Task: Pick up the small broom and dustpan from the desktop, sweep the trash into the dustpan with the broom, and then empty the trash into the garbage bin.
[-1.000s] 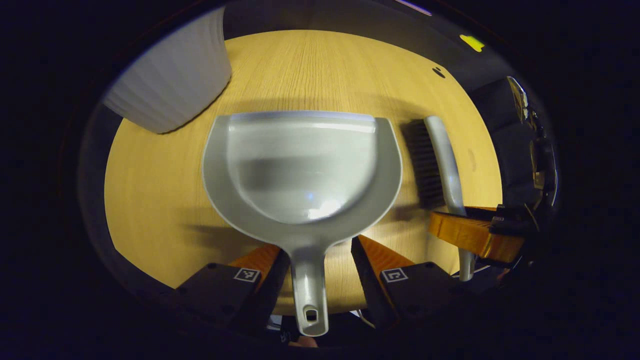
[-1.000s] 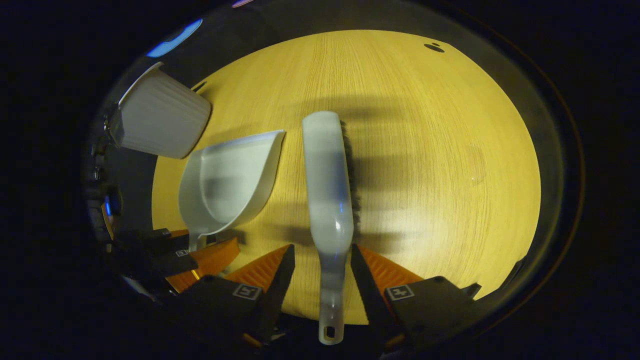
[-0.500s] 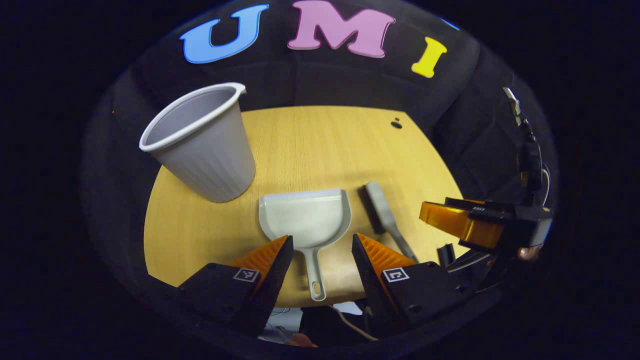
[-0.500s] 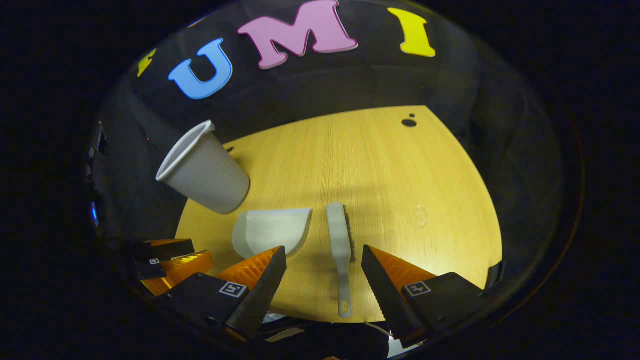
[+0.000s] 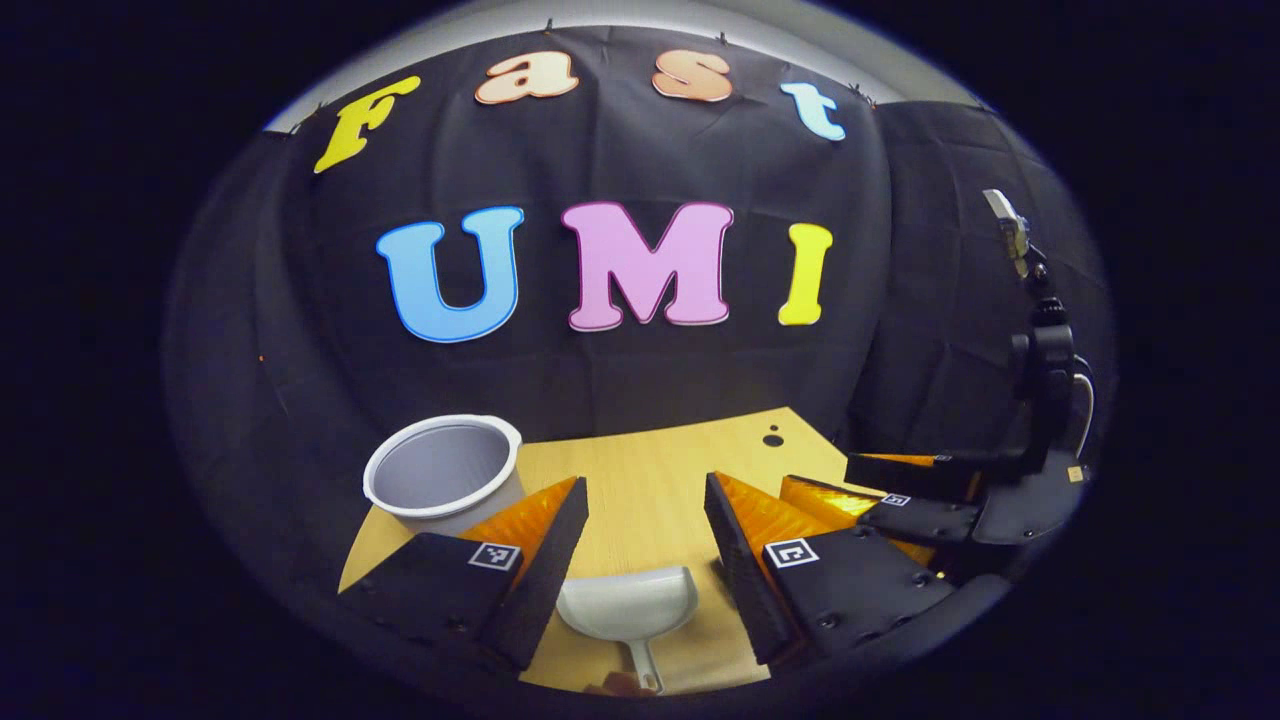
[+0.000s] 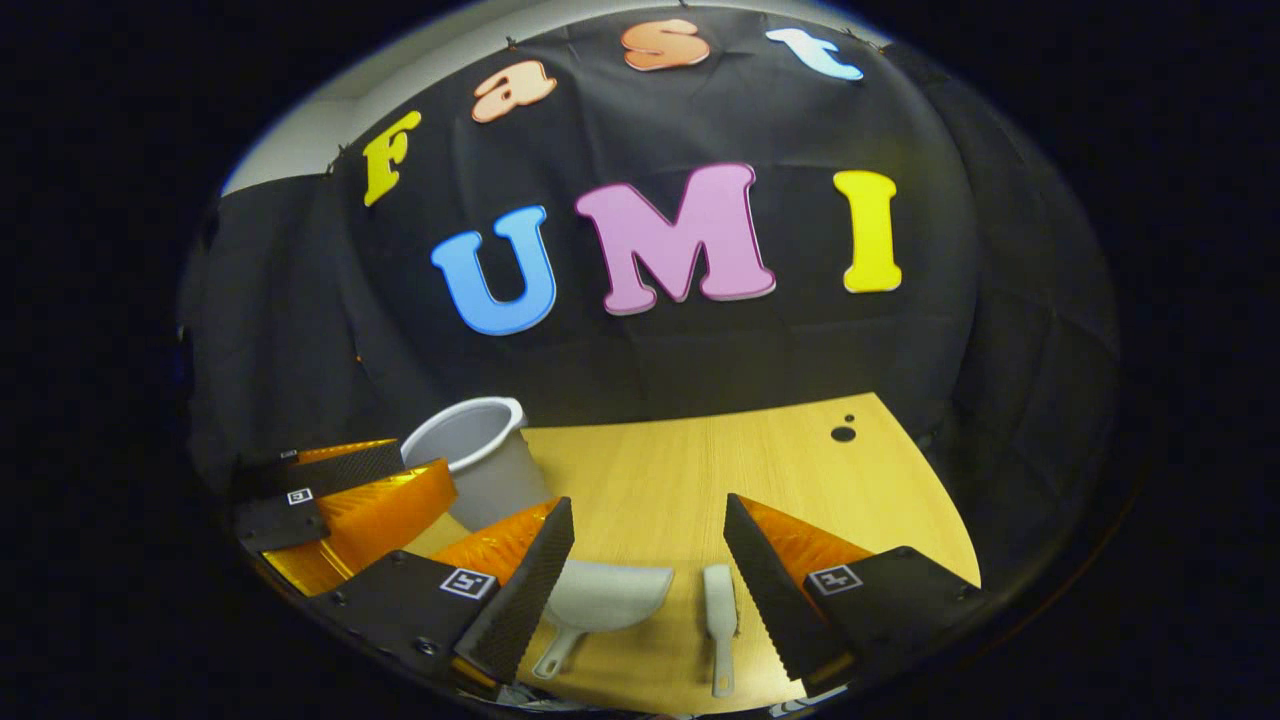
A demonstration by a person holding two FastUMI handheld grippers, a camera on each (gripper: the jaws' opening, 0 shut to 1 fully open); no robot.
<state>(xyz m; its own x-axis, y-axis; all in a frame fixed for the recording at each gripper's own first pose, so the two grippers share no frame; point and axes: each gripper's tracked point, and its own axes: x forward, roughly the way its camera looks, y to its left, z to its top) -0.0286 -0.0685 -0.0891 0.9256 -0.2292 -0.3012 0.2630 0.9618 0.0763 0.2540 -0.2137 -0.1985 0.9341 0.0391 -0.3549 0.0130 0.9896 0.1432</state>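
**On the worktop, tools left lying as both grippers pull back**

On the worktop (image 6: 800,470) the dustpan (image 6: 610,595) and small broom (image 6: 720,615) lie side by side, near the garbage bin (image 5: 445,475). A second ago each handle sat close between fingers; now the left gripper (image 5: 645,530) and right gripper (image 6: 650,550) hang raised, fingers apart, holding nothing. No trash is visible, suggesting the sweep is done.

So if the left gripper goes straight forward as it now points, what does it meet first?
Probably the booth wall. The open left gripper aims above the desktop, passing over the dustpan, right of the bin; depth is unclear.
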